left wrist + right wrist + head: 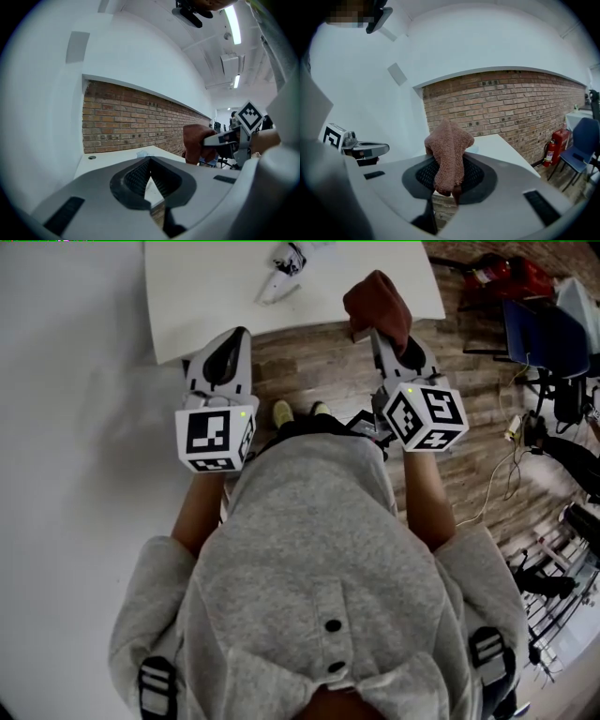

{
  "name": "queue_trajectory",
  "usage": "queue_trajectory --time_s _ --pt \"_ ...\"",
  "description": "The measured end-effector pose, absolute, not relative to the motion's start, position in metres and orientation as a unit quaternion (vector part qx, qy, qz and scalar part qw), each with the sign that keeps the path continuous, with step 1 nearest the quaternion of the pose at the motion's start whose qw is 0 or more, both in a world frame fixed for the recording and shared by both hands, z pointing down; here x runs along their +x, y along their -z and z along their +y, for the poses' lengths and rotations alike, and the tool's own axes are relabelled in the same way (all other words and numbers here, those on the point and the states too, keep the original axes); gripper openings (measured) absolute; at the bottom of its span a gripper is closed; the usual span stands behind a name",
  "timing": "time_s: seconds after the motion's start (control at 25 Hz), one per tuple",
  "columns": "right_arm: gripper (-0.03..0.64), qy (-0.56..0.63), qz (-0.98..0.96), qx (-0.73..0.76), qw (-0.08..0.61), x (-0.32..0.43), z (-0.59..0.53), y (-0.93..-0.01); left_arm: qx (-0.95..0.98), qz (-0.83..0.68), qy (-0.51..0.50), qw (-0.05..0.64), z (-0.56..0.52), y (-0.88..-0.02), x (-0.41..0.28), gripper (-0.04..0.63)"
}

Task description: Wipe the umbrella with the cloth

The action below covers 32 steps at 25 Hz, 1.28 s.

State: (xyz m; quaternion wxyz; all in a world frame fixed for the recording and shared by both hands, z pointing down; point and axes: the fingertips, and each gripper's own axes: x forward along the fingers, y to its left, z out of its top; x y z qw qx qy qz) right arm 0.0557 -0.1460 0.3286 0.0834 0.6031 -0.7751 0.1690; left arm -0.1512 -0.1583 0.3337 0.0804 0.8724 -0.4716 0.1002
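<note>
1. the left tongs (150,163) are pressed together with nothing between them, short of the white tabletop (206,296).
2. the right tongs (449,180) are clamped on the brown cloth (449,150), which bunches up above them.
3. the umbrella (284,270) lies folded on the tabletop, apart from both tongs.

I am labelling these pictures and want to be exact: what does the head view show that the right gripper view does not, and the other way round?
Only the head view: the person's grey hooded top and shoes. Only the right gripper view: the brick wall. Both: the brown cloth clamped in the right gripper, the left gripper and the white table.
</note>
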Motion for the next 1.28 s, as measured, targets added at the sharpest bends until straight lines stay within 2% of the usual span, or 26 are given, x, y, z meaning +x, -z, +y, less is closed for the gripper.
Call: queue_trajectory --time_s 0.56,1.28 --pt "0.083 -0.168 -0.796 0.573 0.097 0.083 -0.204 -0.326 0.862 -0.489 -0.113 0.073 -0.195 -0.326 -0.125 0.015" --pt "0.083 -0.174 -0.814 0.537 0.134 0.132 -0.324 -0.370 0.837 -0.514 -0.163 0.094 -0.283 -0.372 -0.079 0.015"
